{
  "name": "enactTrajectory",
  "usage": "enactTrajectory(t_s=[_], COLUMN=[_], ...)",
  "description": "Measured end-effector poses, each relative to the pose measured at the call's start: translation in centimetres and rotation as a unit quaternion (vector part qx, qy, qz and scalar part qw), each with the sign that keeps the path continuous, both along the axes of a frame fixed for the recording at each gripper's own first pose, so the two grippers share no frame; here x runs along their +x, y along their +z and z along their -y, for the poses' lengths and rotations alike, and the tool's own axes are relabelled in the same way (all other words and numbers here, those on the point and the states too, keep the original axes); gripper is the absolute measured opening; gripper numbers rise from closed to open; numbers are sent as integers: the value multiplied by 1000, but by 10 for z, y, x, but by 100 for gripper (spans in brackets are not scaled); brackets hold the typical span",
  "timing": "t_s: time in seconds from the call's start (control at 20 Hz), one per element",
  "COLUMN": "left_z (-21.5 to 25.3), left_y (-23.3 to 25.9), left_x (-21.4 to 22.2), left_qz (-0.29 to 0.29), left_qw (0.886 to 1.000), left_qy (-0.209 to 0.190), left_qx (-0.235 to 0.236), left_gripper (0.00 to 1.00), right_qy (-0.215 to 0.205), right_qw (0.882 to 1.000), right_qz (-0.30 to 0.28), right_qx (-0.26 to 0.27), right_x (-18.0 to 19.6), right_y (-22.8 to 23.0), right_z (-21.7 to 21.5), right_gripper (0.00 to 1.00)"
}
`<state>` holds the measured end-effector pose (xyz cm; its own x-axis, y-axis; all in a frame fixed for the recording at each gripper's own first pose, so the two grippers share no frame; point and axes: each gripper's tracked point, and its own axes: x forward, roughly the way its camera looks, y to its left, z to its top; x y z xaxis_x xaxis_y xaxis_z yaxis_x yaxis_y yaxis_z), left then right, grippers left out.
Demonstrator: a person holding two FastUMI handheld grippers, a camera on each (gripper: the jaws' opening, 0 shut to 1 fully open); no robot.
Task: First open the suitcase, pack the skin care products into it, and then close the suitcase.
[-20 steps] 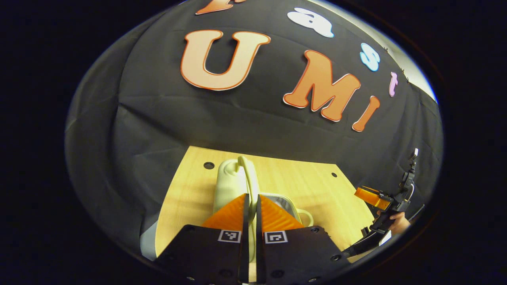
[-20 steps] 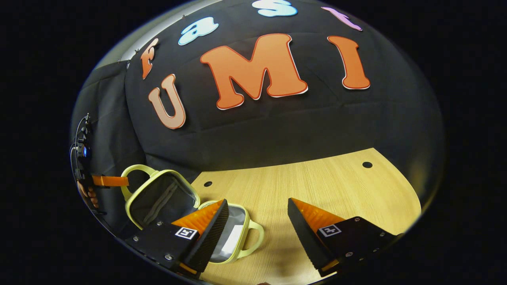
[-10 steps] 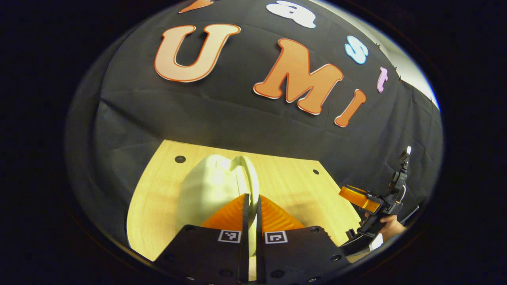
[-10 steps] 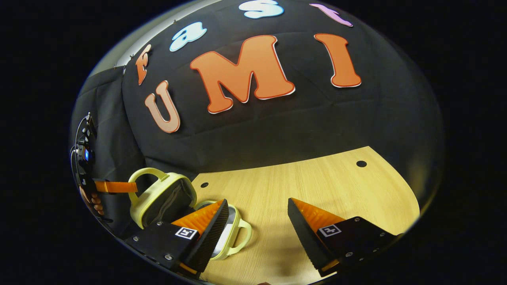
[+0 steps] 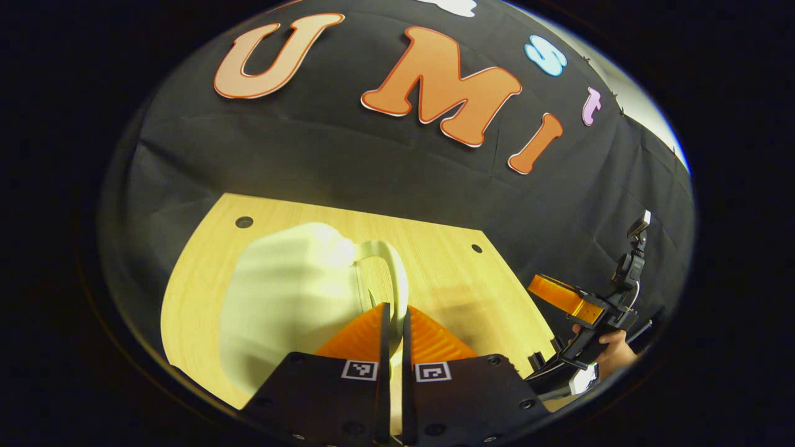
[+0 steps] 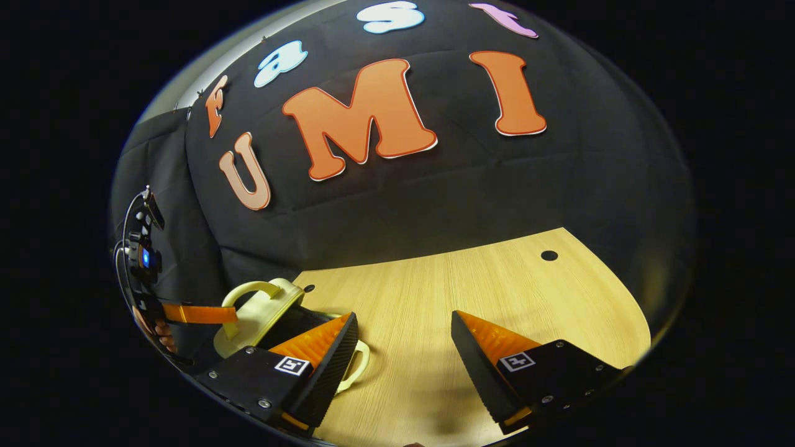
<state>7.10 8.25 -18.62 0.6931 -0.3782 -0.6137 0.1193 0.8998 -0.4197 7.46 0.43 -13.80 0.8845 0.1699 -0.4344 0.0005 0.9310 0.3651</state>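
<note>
As the left gripper, pinched narrow on the handle, swung the suitcase lid down from upright to nearly flat at eight o'clock, was left hovering wide apart, right gripper, closing step seemingly almost done.

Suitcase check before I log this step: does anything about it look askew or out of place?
Nothing stands out. The suitcase lid hangs part-way down over its base on the table, held by its handle in the left gripper. The right gripper is open beside it.
</note>
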Motion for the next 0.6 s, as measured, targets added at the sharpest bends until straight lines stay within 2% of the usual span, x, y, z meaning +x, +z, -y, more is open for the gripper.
enactTrajectory(t_s=[0.3, 0.6], left_z=[50, 71], left_y=[-50, -90], left_x=[-1, -1], left_qz=[-43, -86], left_qw=[999, 995], left_qy=[-27, -46], left_qx=[-3, 14], left_gripper=[8, 8], right_qy=[7, 12], right_qw=[1000, 1000], right_qz=[-6, -16], right_qx=[6, 6], right_x=[-10, -18], right_y=[-6, -15], right_z=[8, 16], right_gripper=[95, 95])
